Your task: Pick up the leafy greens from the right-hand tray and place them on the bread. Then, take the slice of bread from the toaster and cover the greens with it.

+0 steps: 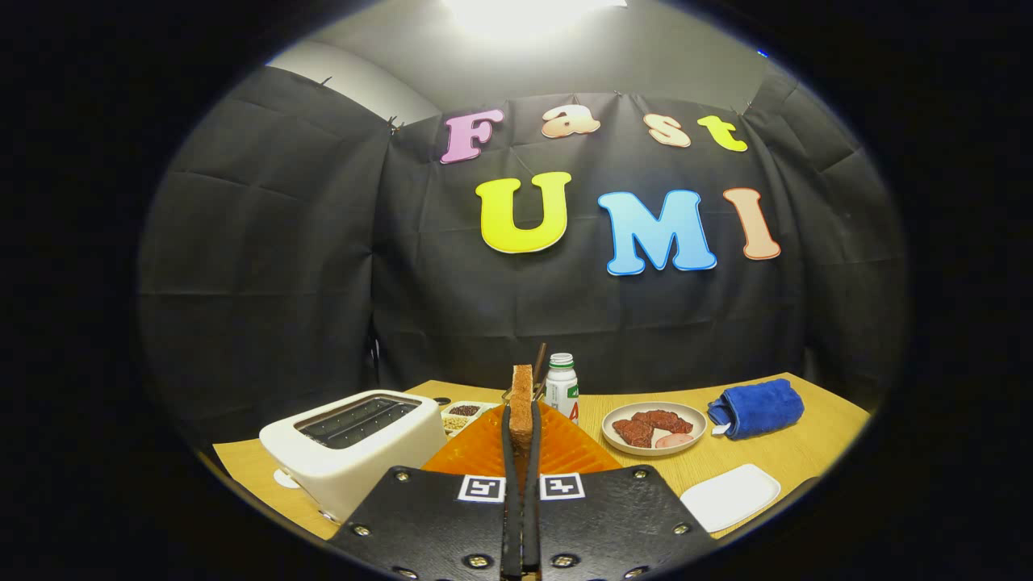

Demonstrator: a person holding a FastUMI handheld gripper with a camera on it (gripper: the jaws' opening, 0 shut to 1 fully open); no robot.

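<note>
Standing upright, bread slice clamped between tongs, beside toaster

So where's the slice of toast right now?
The bread slice stands upright, pinched between the gripper fingers, above the orange tray, just right of the white toaster.

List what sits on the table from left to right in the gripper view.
Toaster → bread slice pinched upright in the gripper → bottle → plate of meat → blue cloth.
</note>
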